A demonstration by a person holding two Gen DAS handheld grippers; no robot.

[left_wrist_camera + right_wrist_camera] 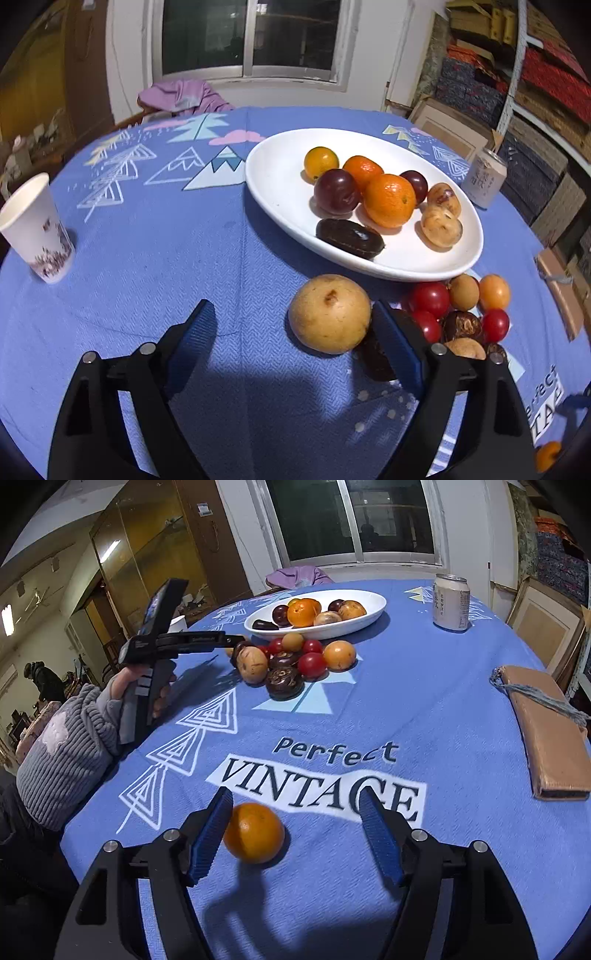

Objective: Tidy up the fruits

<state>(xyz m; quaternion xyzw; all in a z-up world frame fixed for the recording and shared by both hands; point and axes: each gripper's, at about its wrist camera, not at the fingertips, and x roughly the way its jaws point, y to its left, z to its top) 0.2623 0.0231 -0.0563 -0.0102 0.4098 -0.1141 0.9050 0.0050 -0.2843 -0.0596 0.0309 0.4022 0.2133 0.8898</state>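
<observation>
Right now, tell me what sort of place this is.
Probably a lived-in home dining or storage room, not a lab. A round table under a printed blue tablecloth holds a white fruit plate, a window sits behind it, and stacked boxes fill shelving at one side.

Both fisheye views are evenly bright indoors and sharp at the centre, while straight lines bow and dark vignette fills the corners. The window point(251, 37) at twelve o'clock is black, so light comes from overhead; a ceiling strip point(109, 551) glows at ten o'clock. Soft shadows fall on the tablecloth point(147, 240) toward six o'clock. Mild glare sits on the white plate point(280, 192).
</observation>
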